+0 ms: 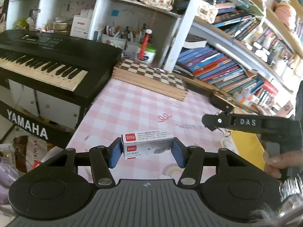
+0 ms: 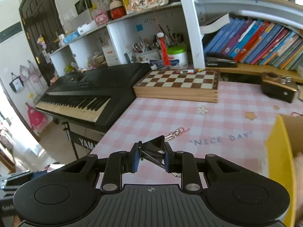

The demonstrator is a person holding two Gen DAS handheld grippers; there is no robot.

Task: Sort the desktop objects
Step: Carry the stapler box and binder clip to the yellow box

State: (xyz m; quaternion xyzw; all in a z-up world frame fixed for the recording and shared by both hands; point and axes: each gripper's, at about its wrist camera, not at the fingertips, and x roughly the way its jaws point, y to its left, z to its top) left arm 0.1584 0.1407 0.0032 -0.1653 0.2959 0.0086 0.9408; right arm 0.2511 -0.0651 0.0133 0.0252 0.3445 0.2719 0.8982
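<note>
Yellow box [image 2: 280,160] cut off at right edge

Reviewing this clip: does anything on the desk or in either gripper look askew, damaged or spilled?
Nothing spilled or damaged. One oddity: the binder clip sits tilted in the right gripper, pinched by its wire handles. The staple box sits level in the left gripper. The chessboard lies flat.

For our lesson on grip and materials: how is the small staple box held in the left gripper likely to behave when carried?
The staple box looks like thin card, so it may dent if squeezed hard. Its flat ends sit square against the left gripper pads, so slipping or rolling seems unlikely. If full of staples, it is probably heavy for its size.
</note>
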